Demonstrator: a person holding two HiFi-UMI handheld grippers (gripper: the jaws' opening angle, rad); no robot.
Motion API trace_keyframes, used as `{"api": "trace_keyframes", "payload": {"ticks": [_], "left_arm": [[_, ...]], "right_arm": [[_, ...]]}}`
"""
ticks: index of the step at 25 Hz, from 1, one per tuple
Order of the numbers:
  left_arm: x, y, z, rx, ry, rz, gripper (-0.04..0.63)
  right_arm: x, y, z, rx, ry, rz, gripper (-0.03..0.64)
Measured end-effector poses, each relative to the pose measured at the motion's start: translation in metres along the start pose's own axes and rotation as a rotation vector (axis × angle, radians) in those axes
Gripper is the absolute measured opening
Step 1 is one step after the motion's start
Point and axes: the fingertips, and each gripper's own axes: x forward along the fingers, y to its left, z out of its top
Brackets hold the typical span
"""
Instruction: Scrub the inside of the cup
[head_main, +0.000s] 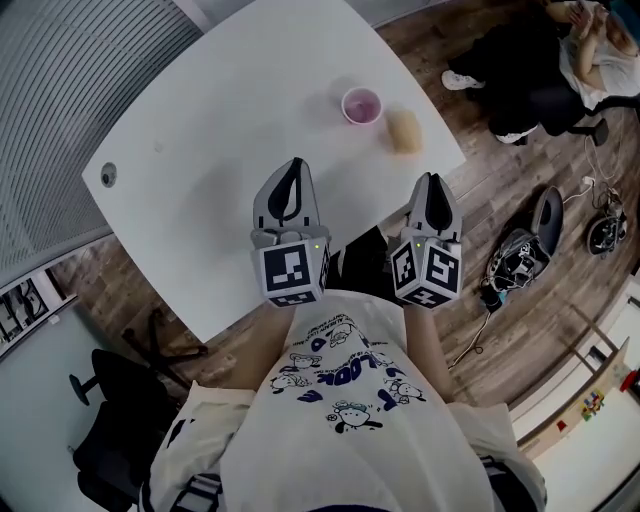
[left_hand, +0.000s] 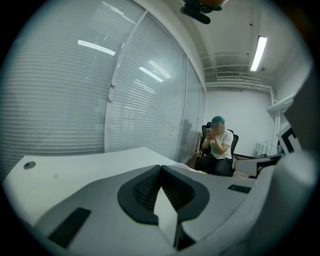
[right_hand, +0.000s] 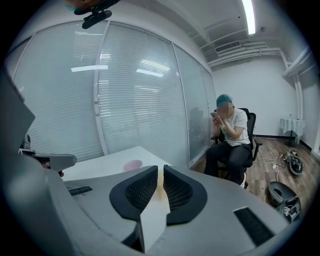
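A small pink cup (head_main: 361, 105) stands upright on the white table (head_main: 230, 120), near its far right corner. Just right of it lies a tan sponge (head_main: 404, 130). My left gripper (head_main: 292, 170) hovers over the table's near edge, shut and empty, well short of the cup. My right gripper (head_main: 432, 184) is level with it, out past the table's right edge, also shut with nothing held. In the right gripper view the cup (right_hand: 132, 164) shows beyond the closed jaws (right_hand: 161, 170), slightly left. The left gripper view shows its closed jaws (left_hand: 161, 167) over bare tabletop (left_hand: 75, 167); the cup is out of sight there.
A round cable hole (head_main: 108, 175) sits at the table's left corner. A seated person (head_main: 560, 50) is beyond the table to the right, near the glass wall with blinds (right_hand: 140, 100). Shoes and cables (head_main: 525, 250) lie on the wooden floor. A black office chair (head_main: 110, 420) stands at lower left.
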Motion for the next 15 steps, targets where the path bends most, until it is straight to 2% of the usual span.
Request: {"api": "trace_keyframes", "payload": {"ticks": [6,12,13,15], "left_arm": [[0.011,0.001,-0.007,-0.001,0.034,0.014,0.029],[0.020,-0.002,-0.011,0.004,0.059,0.015,0.029],[0.022,-0.002,-0.013,0.004,0.066,0.017,0.029],[0.026,-0.002,-0.017,0.002,0.081,0.026,0.029]], "right_arm": [[0.017,-0.005,-0.007,-0.005,0.042,0.018,0.054],[0.032,-0.006,-0.018,-0.060,0.104,0.055,0.080],[0.034,-0.006,-0.021,-0.071,0.118,0.064,0.124],[0.040,-0.006,-0.026,-0.088,0.143,0.081,0.157]]}}
